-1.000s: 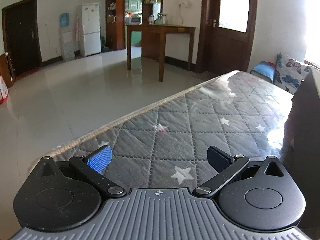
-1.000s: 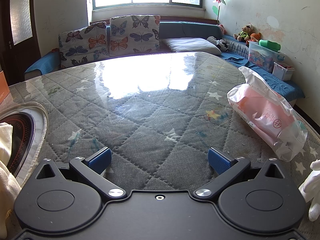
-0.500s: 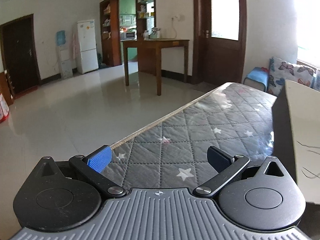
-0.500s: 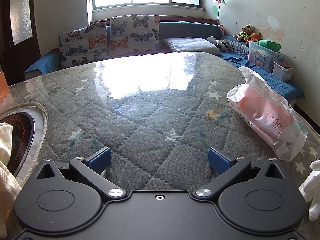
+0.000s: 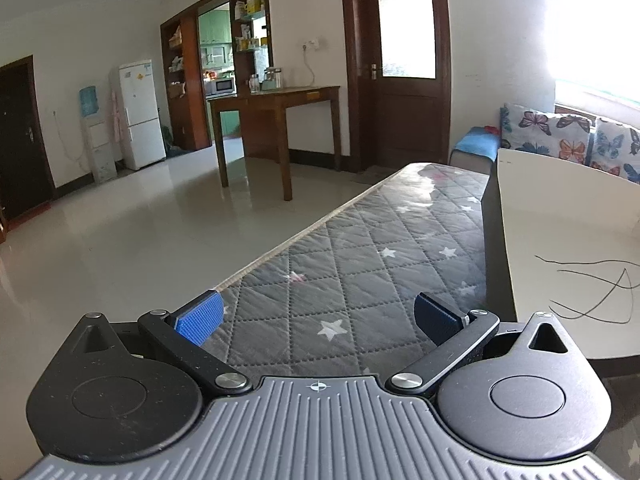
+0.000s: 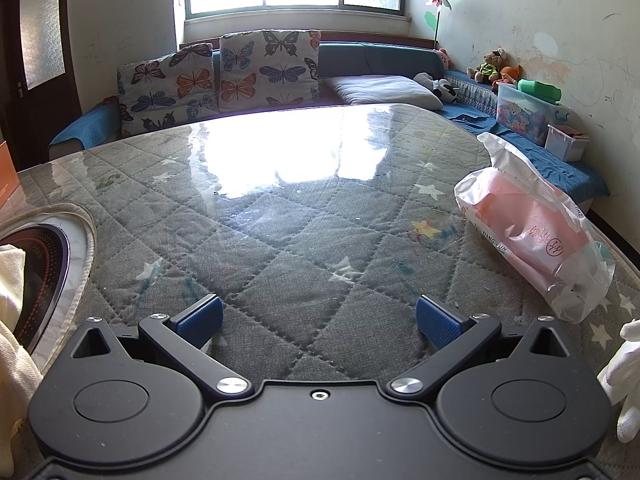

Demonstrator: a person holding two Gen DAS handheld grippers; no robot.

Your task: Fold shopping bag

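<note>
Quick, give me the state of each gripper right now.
Left gripper: open, holding nothing.
Right gripper: open, holding nothing.

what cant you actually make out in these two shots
- Cream shopping bag, left wrist view: cut off by the right edge, so its full shape and handles are unseen.
- Pink packet's contents, right wrist view: blurred by the cloudy plastic.
- Cream cloth, right wrist view: cut off by the left edge.
- Left claw and right claw: open, empty.
</note>
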